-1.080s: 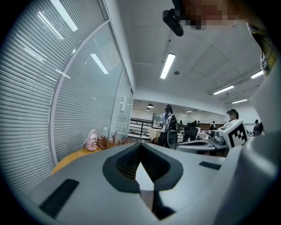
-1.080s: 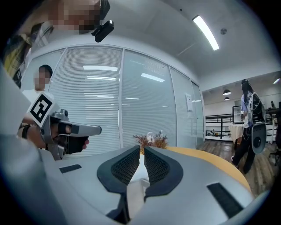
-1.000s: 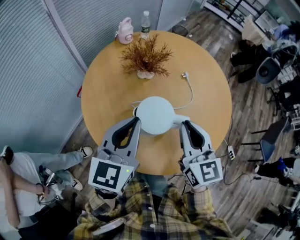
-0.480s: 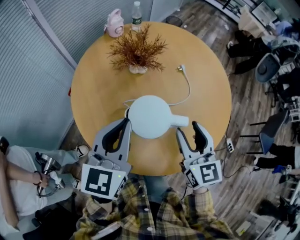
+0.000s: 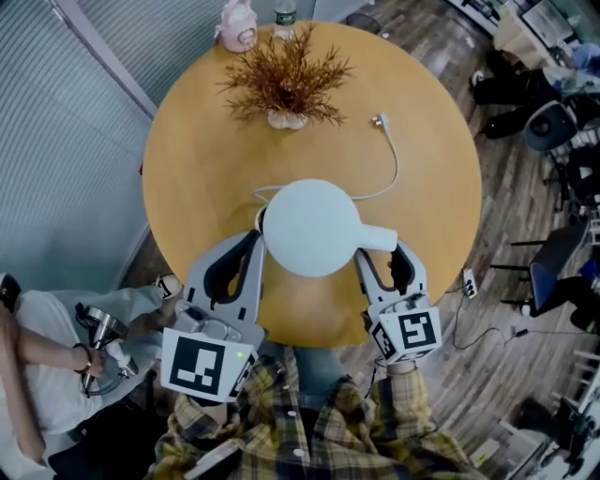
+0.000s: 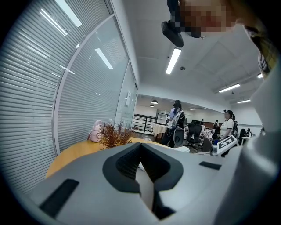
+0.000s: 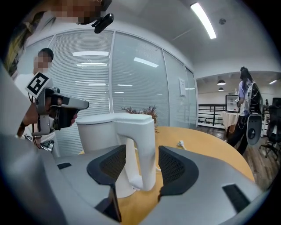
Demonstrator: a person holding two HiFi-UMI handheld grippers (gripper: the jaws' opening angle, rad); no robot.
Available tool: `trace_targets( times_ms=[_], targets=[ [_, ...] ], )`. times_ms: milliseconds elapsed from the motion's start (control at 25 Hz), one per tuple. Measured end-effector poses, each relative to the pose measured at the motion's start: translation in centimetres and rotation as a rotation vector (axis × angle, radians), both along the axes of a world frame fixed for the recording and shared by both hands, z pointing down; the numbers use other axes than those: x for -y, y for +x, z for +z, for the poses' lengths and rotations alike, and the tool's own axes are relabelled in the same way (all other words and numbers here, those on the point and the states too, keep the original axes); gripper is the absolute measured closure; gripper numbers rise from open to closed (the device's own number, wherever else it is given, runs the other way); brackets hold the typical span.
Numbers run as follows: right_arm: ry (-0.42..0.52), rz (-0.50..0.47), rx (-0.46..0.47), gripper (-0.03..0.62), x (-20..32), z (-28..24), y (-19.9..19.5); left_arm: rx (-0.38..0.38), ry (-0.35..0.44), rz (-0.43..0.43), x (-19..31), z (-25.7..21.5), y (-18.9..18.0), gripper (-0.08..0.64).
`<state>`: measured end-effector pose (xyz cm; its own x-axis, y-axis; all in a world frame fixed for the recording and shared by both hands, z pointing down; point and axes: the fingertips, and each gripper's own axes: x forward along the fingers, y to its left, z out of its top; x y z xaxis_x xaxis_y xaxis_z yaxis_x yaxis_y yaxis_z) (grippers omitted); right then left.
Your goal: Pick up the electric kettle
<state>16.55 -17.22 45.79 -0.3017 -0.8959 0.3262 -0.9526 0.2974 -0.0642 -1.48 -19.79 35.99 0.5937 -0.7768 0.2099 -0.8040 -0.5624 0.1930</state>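
A white electric kettle (image 5: 314, 228) stands on the round wooden table (image 5: 206, 150), its handle (image 5: 375, 237) pointing right. My right gripper (image 5: 382, 258) is at that handle and its jaws are opening. In the right gripper view the handle (image 7: 141, 145) stands between the two dark pads (image 7: 171, 166) with a gap on each side. My left gripper (image 5: 251, 242) lies against the kettle's left side. In the left gripper view its fingers (image 6: 141, 147) meet at the tips, with nothing held between them.
A dried plant in a small vase (image 5: 286, 80) stands at the far side, with a pink item (image 5: 236, 21) and a bottle (image 5: 286, 11) behind it. The kettle's cable runs to a loose plug (image 5: 380, 120). A person sits at the left (image 5: 37, 356); office chairs stand at the right.
The right gripper's jaws, shut on the kettle handle a second ago, have spread apart. Both grippers have come down a little, and the left one stays by the kettle's side.
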Motion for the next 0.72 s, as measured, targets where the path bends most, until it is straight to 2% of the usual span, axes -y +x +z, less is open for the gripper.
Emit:
trace_targets(
  times_ms=[360, 720],
  targets=[
    [-0.006, 0.034, 0.005, 0.359, 1.4, 2.5, 0.7, 0.009, 0.002, -0.02, 0.6, 1.4, -1.0, 0.558],
    [0.011, 0.046, 0.036, 0.359, 3.6, 3.2, 0.8, 0.016, -0.035, -0.045, 1.2, 3.0, -1.8, 0.558]
  ],
)
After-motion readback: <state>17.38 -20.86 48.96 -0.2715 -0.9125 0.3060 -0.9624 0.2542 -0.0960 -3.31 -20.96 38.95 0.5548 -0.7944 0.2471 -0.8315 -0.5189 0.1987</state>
